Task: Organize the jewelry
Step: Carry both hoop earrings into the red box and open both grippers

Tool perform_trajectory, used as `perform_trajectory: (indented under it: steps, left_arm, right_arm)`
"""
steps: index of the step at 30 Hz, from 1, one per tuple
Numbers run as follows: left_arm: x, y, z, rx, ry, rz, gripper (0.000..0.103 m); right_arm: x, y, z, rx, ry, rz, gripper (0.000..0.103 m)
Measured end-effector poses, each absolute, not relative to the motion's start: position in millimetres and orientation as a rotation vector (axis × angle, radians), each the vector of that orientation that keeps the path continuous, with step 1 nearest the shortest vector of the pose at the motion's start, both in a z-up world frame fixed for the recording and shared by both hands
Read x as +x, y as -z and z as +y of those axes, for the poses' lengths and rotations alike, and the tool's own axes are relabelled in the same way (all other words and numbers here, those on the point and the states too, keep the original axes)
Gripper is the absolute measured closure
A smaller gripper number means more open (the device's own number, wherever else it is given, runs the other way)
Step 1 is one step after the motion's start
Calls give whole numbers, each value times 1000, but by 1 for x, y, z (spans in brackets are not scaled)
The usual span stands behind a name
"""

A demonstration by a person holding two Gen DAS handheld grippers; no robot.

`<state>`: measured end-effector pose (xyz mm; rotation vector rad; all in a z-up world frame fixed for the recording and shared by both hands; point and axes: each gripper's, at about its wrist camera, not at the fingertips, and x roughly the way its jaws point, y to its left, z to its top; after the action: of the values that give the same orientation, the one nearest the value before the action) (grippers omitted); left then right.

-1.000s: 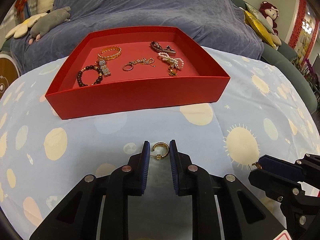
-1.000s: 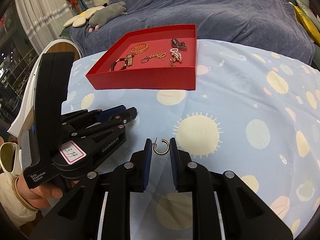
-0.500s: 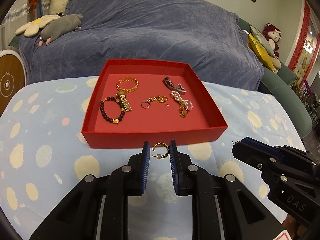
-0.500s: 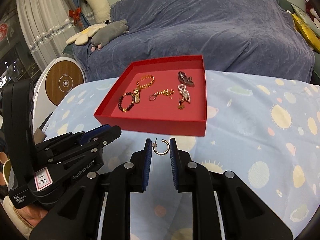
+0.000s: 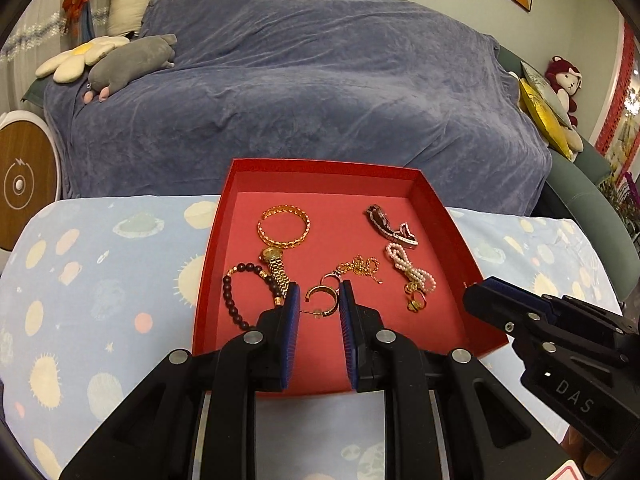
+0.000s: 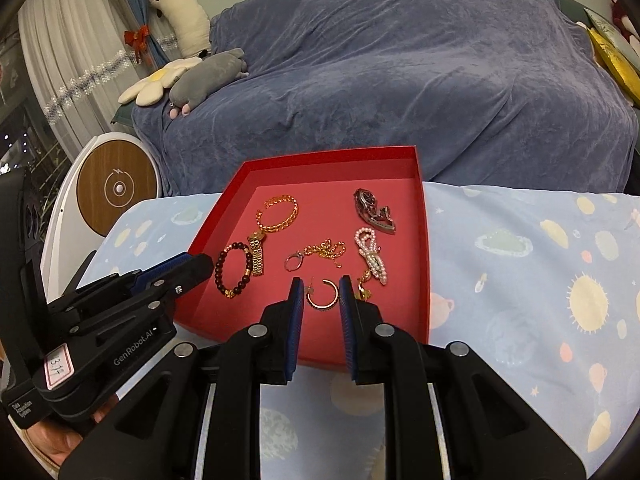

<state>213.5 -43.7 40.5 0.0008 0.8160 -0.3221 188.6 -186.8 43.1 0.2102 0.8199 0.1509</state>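
A red tray (image 5: pixel 438 204) (image 6: pixel 422 216) sits on the blue sun-print cloth. It holds a gold chain bracelet (image 5: pixel 286 226), a gold watch (image 5: pixel 276 268), a dark bead bracelet (image 5: pixel 236 296), a gold chain with ring (image 5: pixel 356 270), a pearl piece (image 5: pixel 408 268) and a dark hair clip (image 5: pixel 390 226). My left gripper (image 5: pixel 319 308) is shut on a gold hoop earring (image 5: pixel 322 299), held above the tray's front part. My right gripper (image 6: pixel 320 300) is shut on a second gold hoop earring (image 6: pixel 323 296), also over the tray's front. Each gripper shows in the other's view.
A sofa under a blue-grey cover (image 5: pixel 300 80) stands right behind the table, with plush toys (image 5: pixel 128 64) on its left arm. A round white and wood device (image 5: pixel 20 188) stands at the left. Yellow cushions (image 5: pixel 540 112) lie at the right.
Both grippers have lifted off the cloth and moved forward, each with its earring, from in front of the tray to over its front part.
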Motion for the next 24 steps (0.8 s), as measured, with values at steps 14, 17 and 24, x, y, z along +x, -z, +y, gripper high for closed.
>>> perform_trajectory:
  steps: [14, 17, 24]
  left_arm:
    - [245, -5, -46, 49, 284, 849, 86]
    - [245, -2, -46, 53, 283, 854, 86]
    - [248, 2, -49, 69, 262, 859, 85]
  right_arm:
    - [221, -10, -172, 197, -148, 856, 86]
    - [223, -10, -168, 188, -152, 854, 86]
    - [228, -6, -166, 179, -141, 864, 86]
